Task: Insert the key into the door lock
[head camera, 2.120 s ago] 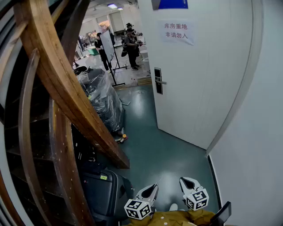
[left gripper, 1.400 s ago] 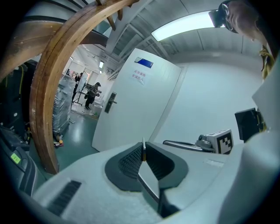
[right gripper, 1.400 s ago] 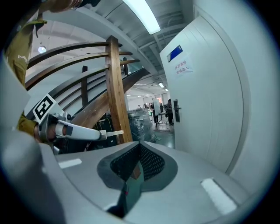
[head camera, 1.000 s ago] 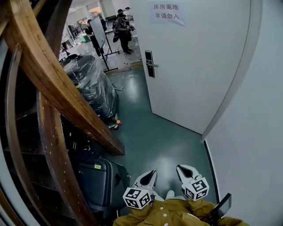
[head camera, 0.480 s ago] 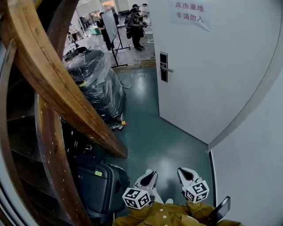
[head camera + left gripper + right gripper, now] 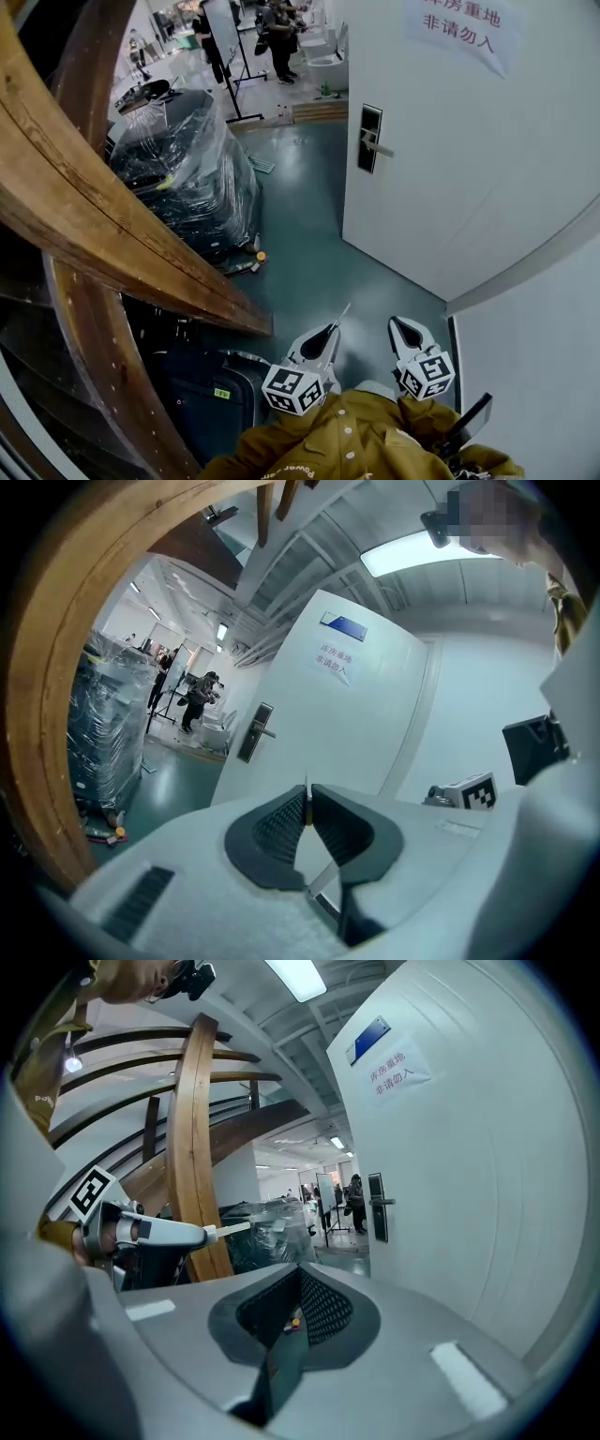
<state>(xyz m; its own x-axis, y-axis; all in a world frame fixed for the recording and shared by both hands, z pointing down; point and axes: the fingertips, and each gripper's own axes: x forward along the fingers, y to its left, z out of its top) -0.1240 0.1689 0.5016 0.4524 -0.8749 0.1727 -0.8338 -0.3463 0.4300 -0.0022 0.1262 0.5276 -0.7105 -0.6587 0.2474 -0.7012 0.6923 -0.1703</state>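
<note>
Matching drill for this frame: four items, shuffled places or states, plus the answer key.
Things:
1 key
2 door handle
3 paper sign
4 plastic-wrapped stack

Places or states:
A high on the white door
B standing left of the door
C clamped in the left gripper
D on the dark lock plate

Pairs: 1-C, 2-D, 3-A, 4-B
</note>
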